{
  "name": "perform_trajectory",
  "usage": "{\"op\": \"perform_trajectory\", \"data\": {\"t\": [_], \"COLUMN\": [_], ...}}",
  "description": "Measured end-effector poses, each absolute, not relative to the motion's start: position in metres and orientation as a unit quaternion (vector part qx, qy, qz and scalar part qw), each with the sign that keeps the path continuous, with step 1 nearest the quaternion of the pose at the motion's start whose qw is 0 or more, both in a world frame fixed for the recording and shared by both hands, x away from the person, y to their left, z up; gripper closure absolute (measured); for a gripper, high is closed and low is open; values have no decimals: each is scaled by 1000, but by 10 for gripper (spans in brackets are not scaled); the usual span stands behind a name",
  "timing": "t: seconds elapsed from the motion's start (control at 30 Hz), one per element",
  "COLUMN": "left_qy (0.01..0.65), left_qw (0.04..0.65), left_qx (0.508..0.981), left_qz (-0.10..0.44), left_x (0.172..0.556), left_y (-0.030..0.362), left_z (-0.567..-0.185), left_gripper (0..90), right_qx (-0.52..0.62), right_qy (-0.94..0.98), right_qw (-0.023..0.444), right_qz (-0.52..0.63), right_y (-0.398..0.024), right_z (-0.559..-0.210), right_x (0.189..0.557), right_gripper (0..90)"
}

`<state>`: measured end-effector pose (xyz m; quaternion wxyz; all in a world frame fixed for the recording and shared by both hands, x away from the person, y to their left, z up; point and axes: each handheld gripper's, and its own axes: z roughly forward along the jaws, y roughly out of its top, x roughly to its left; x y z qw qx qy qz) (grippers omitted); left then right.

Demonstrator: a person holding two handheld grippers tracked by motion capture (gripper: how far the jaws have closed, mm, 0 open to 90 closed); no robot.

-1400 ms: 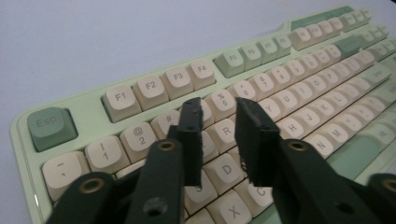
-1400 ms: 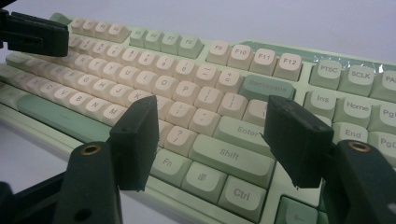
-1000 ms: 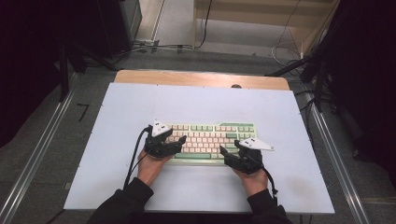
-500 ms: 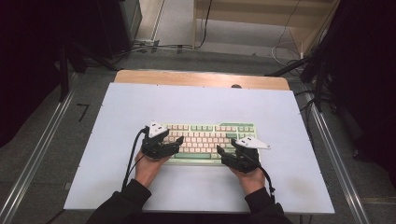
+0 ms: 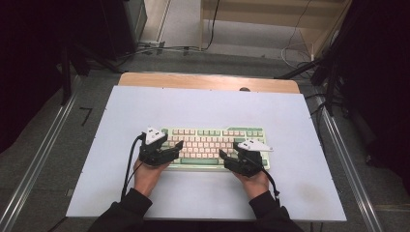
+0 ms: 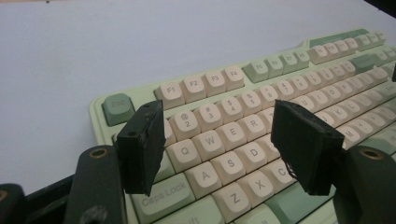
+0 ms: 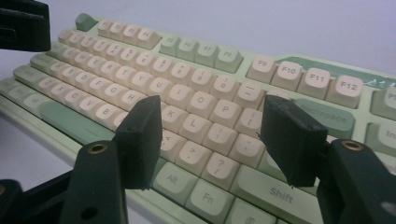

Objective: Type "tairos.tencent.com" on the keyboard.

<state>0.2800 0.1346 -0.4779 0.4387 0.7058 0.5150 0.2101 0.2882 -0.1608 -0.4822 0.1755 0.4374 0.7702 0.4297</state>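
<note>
Both hands have barely shifted; the right gripper (image 5: 231, 155) has its jaws just narrowing, empty, the left gripper (image 5: 173, 147) gaping, empty. Between them, left gripper's three o'clock, right gripper's nine, lies the keyboard (image 5: 212, 143), long axis crosswise mid-surface (image 5: 290, 121): pale green, cream keys.
</note>
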Motion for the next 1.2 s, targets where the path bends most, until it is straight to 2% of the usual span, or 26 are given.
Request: {"op": "perform_trajectory", "data": {"t": [0.27,0.53,0.73,1.03,1.2], "left_qy": [533,539,541,547,549], "left_qw": [437,435,432,433,434], "left_qx": [695,690,690,684,681], "left_qz": [207,210,211,213,212], "left_x": [275,270,267,260,257], "left_y": [146,152,153,160,163], "left_z": [-479,-480,-481,-480,-480], "left_gripper": [356,356,356,356,356], "right_qx": [427,419,413,401,377], "right_qy": [776,779,781,793,807], "right_qw": [168,164,161,138,133], "right_qz": [433,437,439,438,436], "right_y": [-151,-142,-138,-127,-119], "right_z": [-482,-483,-483,-485,-487], "right_x": [292,294,293,297,295], "right_gripper": [392,475,595,844,876]}}
